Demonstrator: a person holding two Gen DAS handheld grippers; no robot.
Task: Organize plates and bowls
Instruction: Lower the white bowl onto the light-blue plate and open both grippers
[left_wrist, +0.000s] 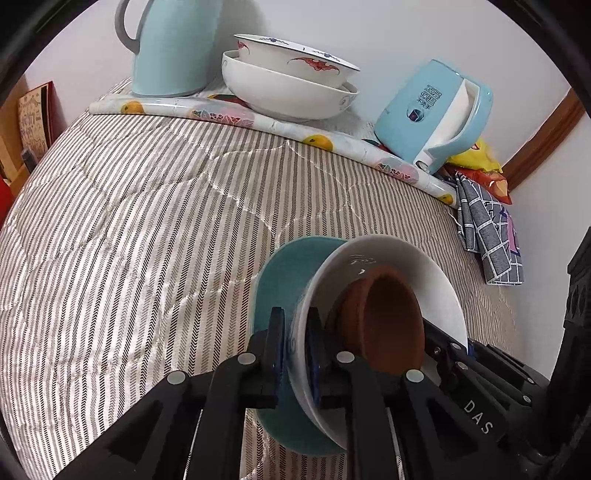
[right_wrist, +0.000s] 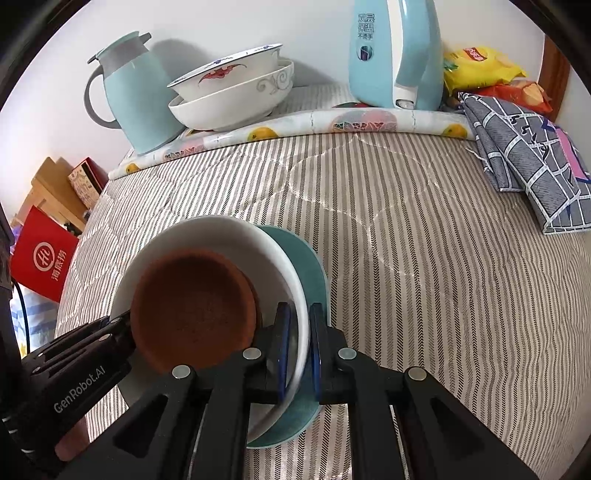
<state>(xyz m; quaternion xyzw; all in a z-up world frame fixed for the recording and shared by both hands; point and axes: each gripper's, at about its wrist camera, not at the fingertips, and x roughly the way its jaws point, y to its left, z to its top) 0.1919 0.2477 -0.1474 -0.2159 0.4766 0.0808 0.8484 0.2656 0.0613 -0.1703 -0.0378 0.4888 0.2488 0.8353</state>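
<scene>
The white bowl (left_wrist: 388, 266), a brown bowl (left_wrist: 384, 321) nested inside it and a teal plate (left_wrist: 284, 273) under it, sits on the striped quilt (left_wrist: 129, 221). From your left wrist, your left gripper (left_wrist: 295, 354) is clamped on the white bowl's rim, one finger outside, one inside. From your right wrist, your right gripper (right_wrist: 299, 354) pinches the opposite rim of the white bowl (right_wrist: 221, 236), with the teal plate (right_wrist: 314, 273) just behind. Two stacked bowls (right_wrist: 232, 92) stand near the wall.
</scene>
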